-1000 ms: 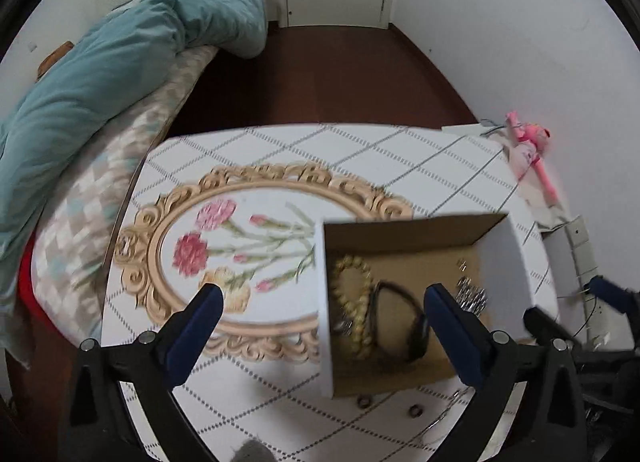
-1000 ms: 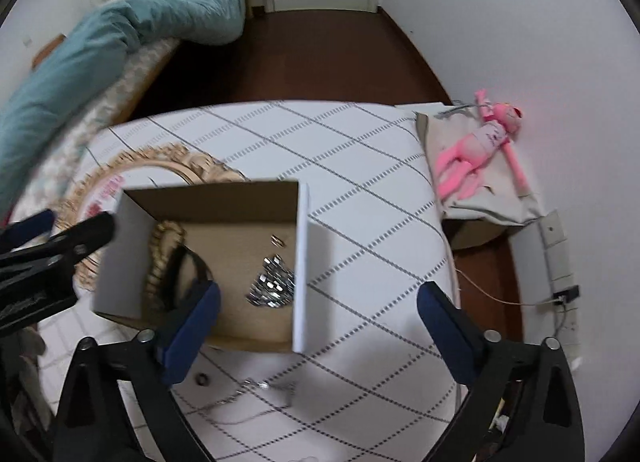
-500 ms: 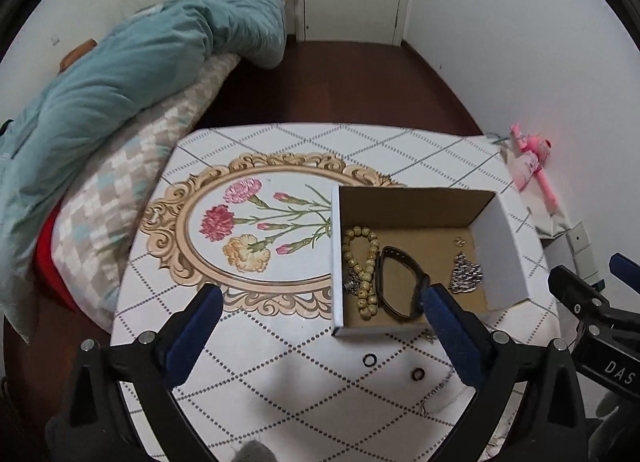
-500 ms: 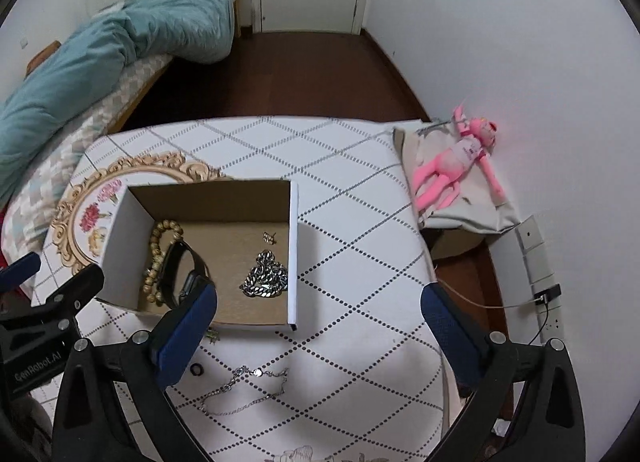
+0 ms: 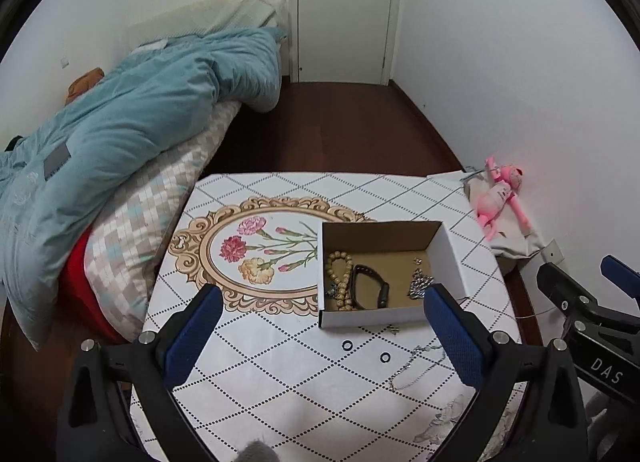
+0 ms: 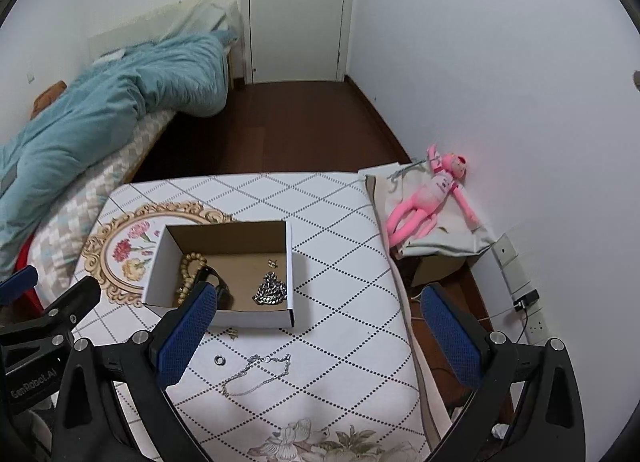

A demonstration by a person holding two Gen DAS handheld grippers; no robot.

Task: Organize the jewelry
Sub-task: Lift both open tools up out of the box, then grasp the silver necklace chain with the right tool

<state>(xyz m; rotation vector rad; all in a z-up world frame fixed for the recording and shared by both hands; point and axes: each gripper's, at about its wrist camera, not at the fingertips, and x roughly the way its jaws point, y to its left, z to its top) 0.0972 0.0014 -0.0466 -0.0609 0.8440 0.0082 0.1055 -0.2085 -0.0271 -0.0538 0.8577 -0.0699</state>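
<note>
An open cardboard box [image 5: 452, 258] [image 6: 289, 262] stands on the patterned table. It holds a beige bead bracelet [image 5: 340, 278] [image 6: 188, 274], a black band [image 5: 370, 292] [image 6: 218, 282], a chunky silver chain [image 5: 420, 286] [image 6: 271, 294] and small earrings [image 6: 273, 262]. On the table in front of the box lie two small rings [image 5: 347, 345] [image 5: 385, 357] [image 6: 219, 360], a thin silver necklace [image 5: 416, 370] [image 6: 256, 376] and a small charm [image 6: 232, 333]. My left gripper [image 5: 320, 342] and right gripper [image 6: 316, 338] are both open, empty and held high above the table.
A bed with a teal duvet [image 5: 120, 133] lies left of the table. A pink plush toy [image 6: 432, 197] lies on a grey bag [image 6: 440, 242] by the right wall. A wall socket with a cable [image 6: 524, 298] sits low on the right. A white door [image 5: 344, 9] stands at the back.
Both grippers have risen and pulled back from the box, so more of the table and room shows. Both stay open. The jewelry has not moved.
</note>
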